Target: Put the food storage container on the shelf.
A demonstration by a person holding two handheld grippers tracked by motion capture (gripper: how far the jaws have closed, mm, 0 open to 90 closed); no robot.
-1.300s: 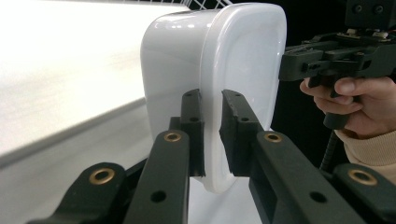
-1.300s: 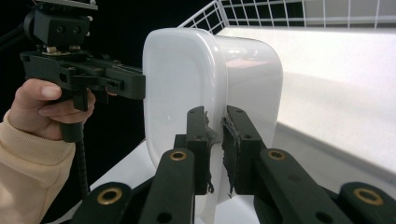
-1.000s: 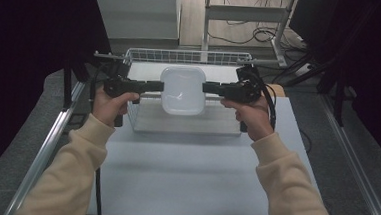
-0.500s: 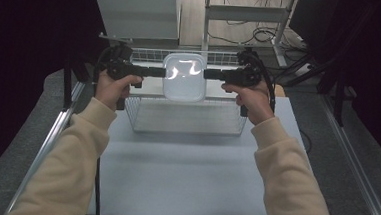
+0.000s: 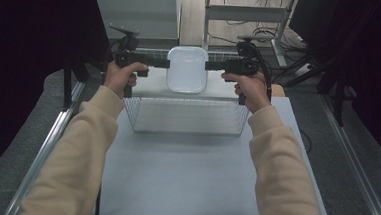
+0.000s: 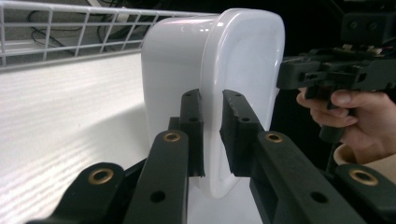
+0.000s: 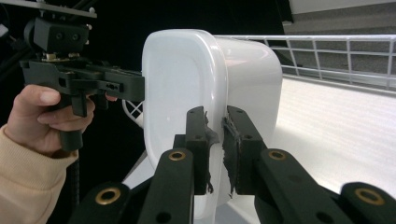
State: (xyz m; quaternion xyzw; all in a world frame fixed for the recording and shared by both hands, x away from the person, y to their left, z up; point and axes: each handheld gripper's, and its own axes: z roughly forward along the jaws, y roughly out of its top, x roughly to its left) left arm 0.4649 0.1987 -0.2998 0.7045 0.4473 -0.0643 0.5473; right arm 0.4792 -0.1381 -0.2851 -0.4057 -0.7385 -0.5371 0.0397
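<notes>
In the high view, the left hand-held gripper (image 5: 162, 63) and the right hand-held gripper (image 5: 211, 65) each clamp an opposite side rim of a white tub (image 5: 187, 69), holding it in the air over the far part of the wire basket (image 5: 185, 118), which stands on the bench (image 5: 184, 182). The tub looks level from above, its opening toward the camera. In the left gripper view, the left hand-held gripper (image 6: 212, 133) is closed on the tub (image 6: 243, 70) rim, one jaw inside and one outside, with the other hand (image 6: 348, 114) beyond. In the right gripper view, the right hand-held gripper (image 7: 215, 149) is closed on the opposite rim of the tub (image 7: 180, 93) the same way; its pad lining looks frayed, so grip may be weaker there. The step seems to be a two-handed carry; doing it well probably means keeping both hands at equal height and spacing, moving together, and not twisting the thin rim.
</notes>
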